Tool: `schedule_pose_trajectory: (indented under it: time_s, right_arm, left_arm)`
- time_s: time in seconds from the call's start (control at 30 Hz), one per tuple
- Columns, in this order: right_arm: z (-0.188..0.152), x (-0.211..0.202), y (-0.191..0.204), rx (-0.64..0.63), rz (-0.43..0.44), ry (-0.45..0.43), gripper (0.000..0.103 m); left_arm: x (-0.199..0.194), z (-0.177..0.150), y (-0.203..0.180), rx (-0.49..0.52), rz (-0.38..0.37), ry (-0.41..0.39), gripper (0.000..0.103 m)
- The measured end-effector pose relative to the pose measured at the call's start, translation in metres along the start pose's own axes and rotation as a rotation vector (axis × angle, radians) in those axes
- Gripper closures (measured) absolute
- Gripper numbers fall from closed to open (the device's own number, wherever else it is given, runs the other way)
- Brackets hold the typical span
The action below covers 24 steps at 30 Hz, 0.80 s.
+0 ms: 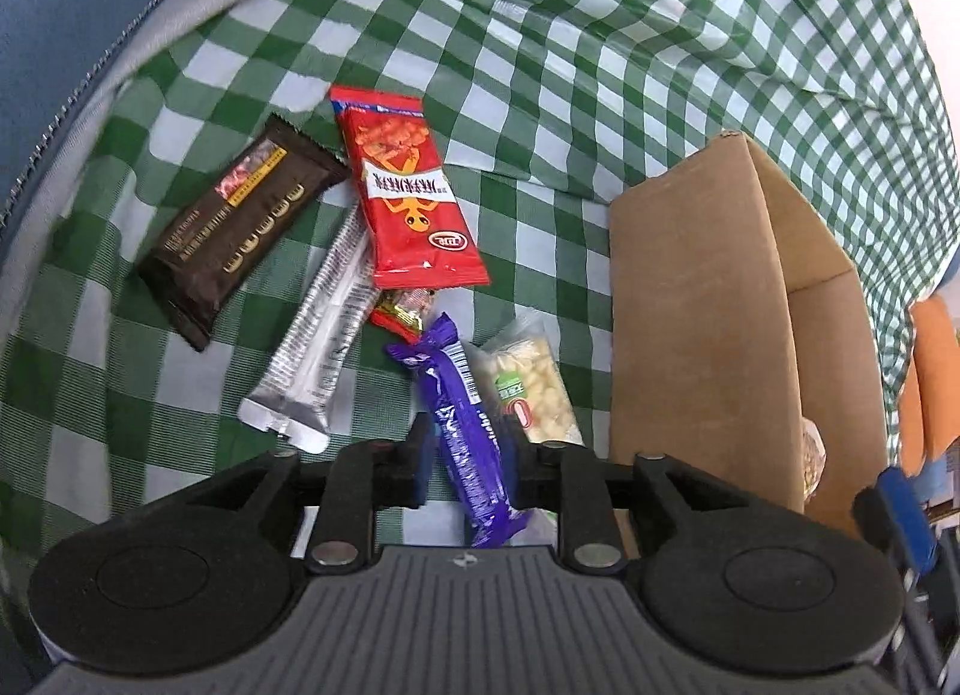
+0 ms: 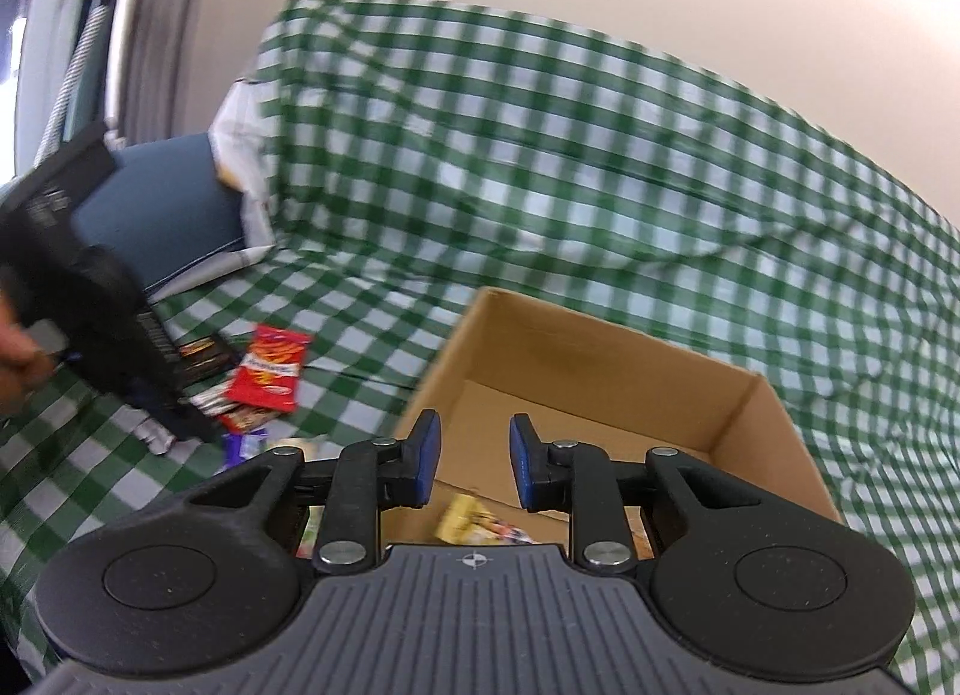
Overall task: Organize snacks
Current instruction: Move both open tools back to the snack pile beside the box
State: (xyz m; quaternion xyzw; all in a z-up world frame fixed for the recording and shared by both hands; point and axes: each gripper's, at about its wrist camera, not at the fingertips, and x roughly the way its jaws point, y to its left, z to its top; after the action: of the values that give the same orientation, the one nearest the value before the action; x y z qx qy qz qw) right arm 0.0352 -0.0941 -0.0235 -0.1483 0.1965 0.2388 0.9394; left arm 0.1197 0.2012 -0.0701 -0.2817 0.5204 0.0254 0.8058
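In the left wrist view my left gripper (image 1: pixel 465 455) is shut on a purple chocolate bar (image 1: pixel 462 425), which lies between its fingers over the checked cloth. Beyond it lie a red snack pack (image 1: pixel 408 191), a dark brown bar (image 1: pixel 240 227), a silver wrapper (image 1: pixel 318 347), a small red-gold candy (image 1: pixel 402 314) and a clear bag of pale nuts (image 1: pixel 534 389). A cardboard box (image 1: pixel 708 323) stands to the right. In the right wrist view my right gripper (image 2: pixel 474 458) is open and empty above the box (image 2: pixel 600 383), which holds a yellow snack (image 2: pixel 465 518).
A green-and-white checked cloth (image 1: pixel 570 65) covers the surface. A blue and grey zipped cushion (image 1: pixel 90 35) lies at the left. In the right wrist view the left gripper body (image 2: pixel 90 287) shows at the left over the snack pile (image 2: pixel 270 377). A pale wall rises behind.
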Motion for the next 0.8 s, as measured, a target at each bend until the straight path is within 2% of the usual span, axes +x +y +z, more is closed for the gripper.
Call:
schedule_pose_trajectory:
  time_s: [0.23,0.53,0.57,0.67,0.8]
  right_arm:
    - [0.003,0.007,0.031,-0.061,0.071,0.005,0.076]
    - [0.008,0.013,0.073,-0.145,0.115,0.042,0.076]
    - [0.008,0.014,0.078,-0.165,0.112,0.05,0.075]
    - [0.003,0.019,0.093,-0.221,0.096,0.084,0.07]
    - [-0.005,0.031,0.109,-0.243,0.07,0.141,0.067]
  left_arm:
    - [0.024,0.003,-0.01,0.0,0.037,0.042,0.072]
    - [0.049,-0.001,-0.024,0.099,0.124,0.09,0.073]
    - [0.05,-0.001,-0.023,0.104,0.122,0.096,0.081]
    - [0.046,-0.001,-0.023,0.129,0.124,0.08,0.091]
    - [0.028,-0.001,-0.018,0.181,0.173,0.034,0.093]
